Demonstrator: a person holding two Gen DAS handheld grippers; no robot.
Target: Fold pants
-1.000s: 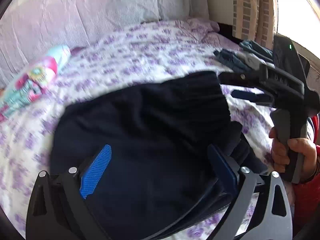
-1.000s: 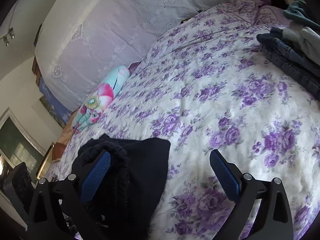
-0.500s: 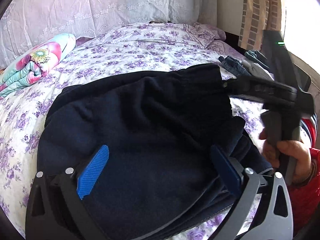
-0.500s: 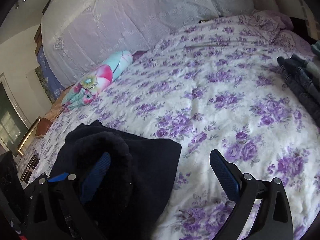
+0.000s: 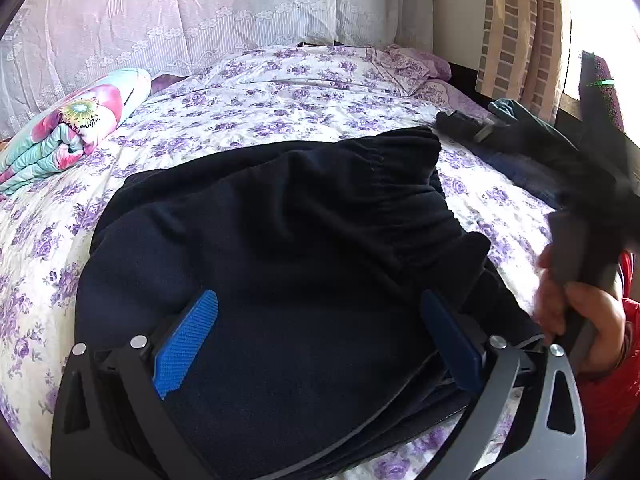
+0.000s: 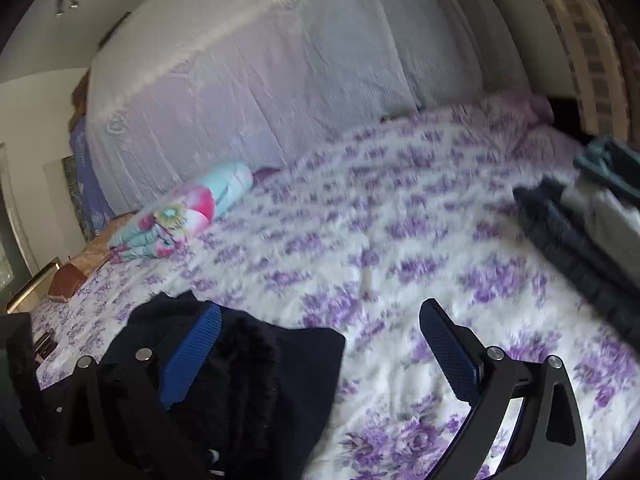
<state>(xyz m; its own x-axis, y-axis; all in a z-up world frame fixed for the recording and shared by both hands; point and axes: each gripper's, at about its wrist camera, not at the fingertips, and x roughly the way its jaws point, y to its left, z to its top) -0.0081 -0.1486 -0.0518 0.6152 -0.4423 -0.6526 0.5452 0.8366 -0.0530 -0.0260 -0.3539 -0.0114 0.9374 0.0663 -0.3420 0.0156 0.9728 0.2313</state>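
Dark navy pants (image 5: 288, 240) lie folded on the flowered bedspread (image 5: 280, 92), waistband toward the far right. My left gripper (image 5: 318, 338) hovers just over their near part, jaws open wide, blue pads (image 5: 186, 344) clear of the cloth. In the right wrist view my right gripper (image 6: 320, 344) is open above the bed, with its left pad (image 6: 192, 360) over a corner of the pants (image 6: 256, 380) and nothing between the jaws. A hand (image 5: 580, 312) holds the right gripper's blurred handle (image 5: 576, 240) at the right edge.
A rolled floral blanket (image 5: 68, 132) lies at the far left of the bed. Folded jeans and other clothes (image 6: 580, 240) are stacked at the right edge. A lace-covered headboard (image 5: 240, 20) stands behind, and a patterned curtain (image 5: 520, 20) hangs at the right.
The right gripper has lifted up and away from the pants' waistband and rolled, so its view has tilted. The left gripper has stayed over the pants.
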